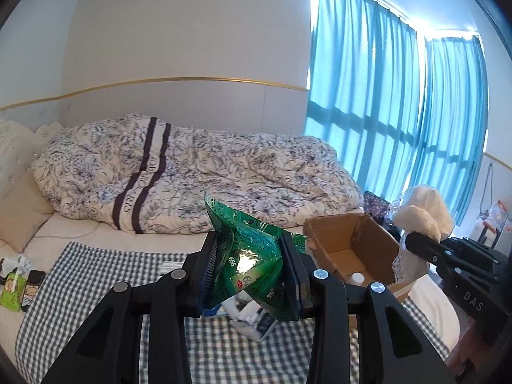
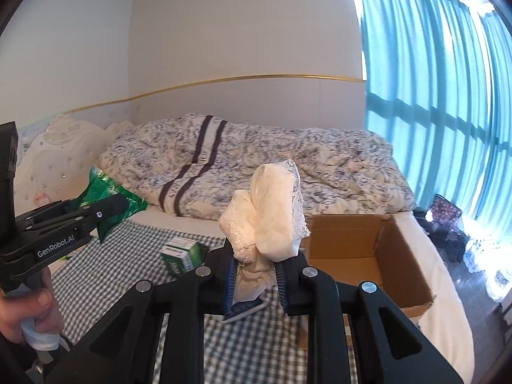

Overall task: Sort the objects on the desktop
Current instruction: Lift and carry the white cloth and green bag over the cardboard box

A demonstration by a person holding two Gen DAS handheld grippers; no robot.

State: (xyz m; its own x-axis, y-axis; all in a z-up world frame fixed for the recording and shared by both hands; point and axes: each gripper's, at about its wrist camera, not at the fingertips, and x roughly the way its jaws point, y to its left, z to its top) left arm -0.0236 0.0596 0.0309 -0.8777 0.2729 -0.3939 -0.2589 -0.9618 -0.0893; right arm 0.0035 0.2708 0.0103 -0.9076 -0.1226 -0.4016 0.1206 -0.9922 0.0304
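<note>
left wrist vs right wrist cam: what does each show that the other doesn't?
Left wrist only: a white round cap on the floor of the open brown cardboard box, and a light green printed pack at the bed's left edge.

Right wrist only: a small green and white carton on the checked cloth, and the hand gripping the left tool.

Both: the left claw shut on a crumpled green foil packet, the right claw shut on a cream lace-trimmed cloth bundle, the box, the floral duvet.
</note>
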